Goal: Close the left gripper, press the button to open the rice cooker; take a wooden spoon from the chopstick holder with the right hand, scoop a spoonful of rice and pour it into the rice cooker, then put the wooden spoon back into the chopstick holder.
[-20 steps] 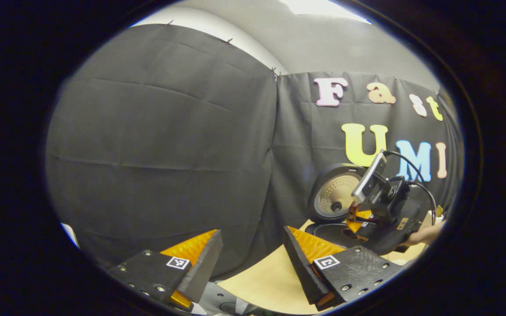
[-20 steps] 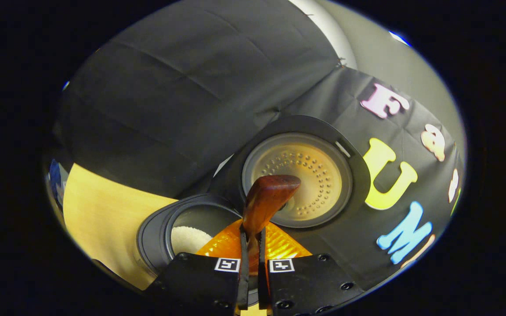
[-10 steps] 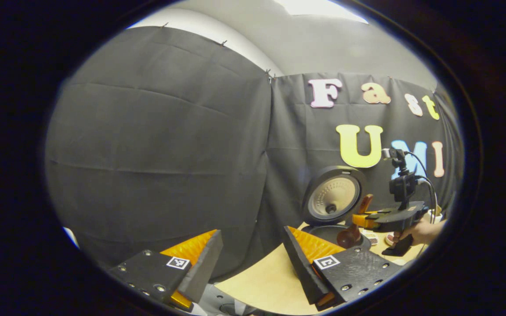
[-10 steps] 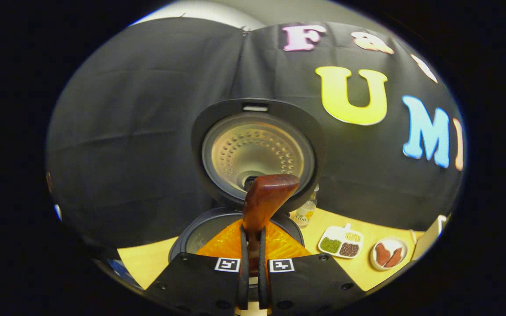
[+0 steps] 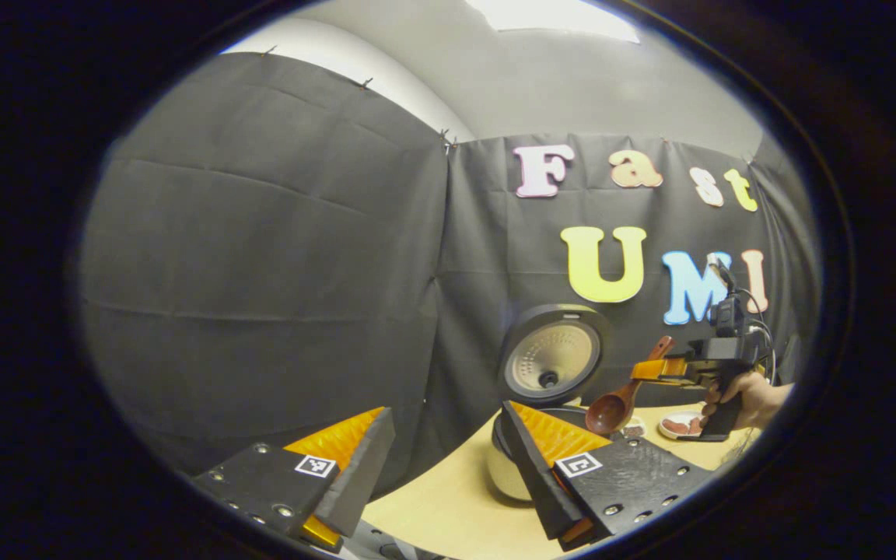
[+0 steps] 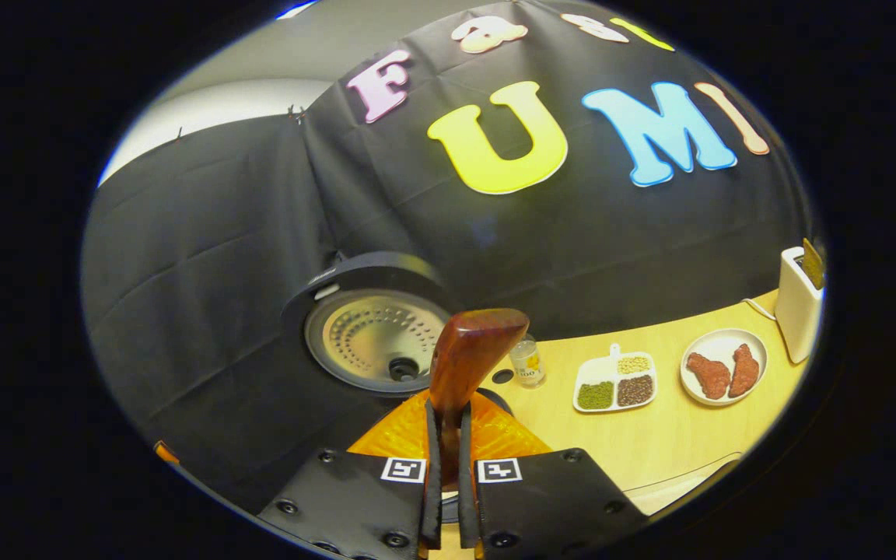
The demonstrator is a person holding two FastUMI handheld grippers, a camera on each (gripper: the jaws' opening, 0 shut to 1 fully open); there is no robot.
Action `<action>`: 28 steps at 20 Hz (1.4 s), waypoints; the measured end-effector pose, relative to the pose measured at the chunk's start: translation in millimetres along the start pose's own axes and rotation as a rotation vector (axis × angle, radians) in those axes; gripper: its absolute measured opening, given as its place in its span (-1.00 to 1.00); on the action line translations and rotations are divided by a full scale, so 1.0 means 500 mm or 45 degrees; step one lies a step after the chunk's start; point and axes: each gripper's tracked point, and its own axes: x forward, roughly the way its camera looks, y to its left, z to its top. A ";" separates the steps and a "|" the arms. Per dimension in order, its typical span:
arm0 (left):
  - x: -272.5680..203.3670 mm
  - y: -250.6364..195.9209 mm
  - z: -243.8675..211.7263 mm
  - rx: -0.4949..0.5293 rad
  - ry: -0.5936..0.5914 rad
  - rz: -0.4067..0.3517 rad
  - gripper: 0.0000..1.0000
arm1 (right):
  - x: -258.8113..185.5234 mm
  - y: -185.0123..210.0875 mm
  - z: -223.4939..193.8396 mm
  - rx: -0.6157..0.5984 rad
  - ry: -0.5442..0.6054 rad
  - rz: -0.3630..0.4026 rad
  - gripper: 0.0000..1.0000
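Observation:
The rice cooker [image 5: 507, 471] stands on the table with its lid [image 5: 550, 364] raised. My left gripper [image 5: 444, 459] is open and holds nothing, some way in front of the cooker. Farther right, a hand [image 5: 753, 395] holds my right gripper [image 5: 650, 371], which is shut on the handle of the wooden spoon [image 5: 617, 402]. The spoon's bowl hangs down just right of the cooker, and no rice shows in it. In the right gripper view, the right gripper [image 6: 448, 424] pinches the spoon handle [image 6: 470, 364], with the raised lid [image 6: 376, 336] behind and to the left.
On the wooden table [image 6: 673, 455] stand a small bottle [image 6: 526, 362], a white divided tray of beans [image 6: 615, 383] and a plate of red meat pieces [image 6: 722, 367]. A white holder [image 6: 796, 305] with a wooden piece in it stands at the far right edge.
The right gripper has swung the spoon away from over the pot, to the right and back level. The left gripper has stayed open and only turned a little.

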 end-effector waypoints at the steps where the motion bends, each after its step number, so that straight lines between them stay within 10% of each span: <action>1: 0.004 -0.017 0.008 0.000 -0.004 -0.018 0.75 | -0.014 -0.018 0.015 0.012 -0.017 -0.016 -0.80; 16: -0.002 -0.304 0.036 -0.015 -0.052 -0.310 0.70 | -0.311 -0.369 0.150 0.069 -0.216 -0.386 -0.80; 28: -0.058 -0.491 0.032 0.009 -0.047 -0.486 0.73 | -0.543 -0.597 0.087 0.117 -0.221 -0.686 -0.80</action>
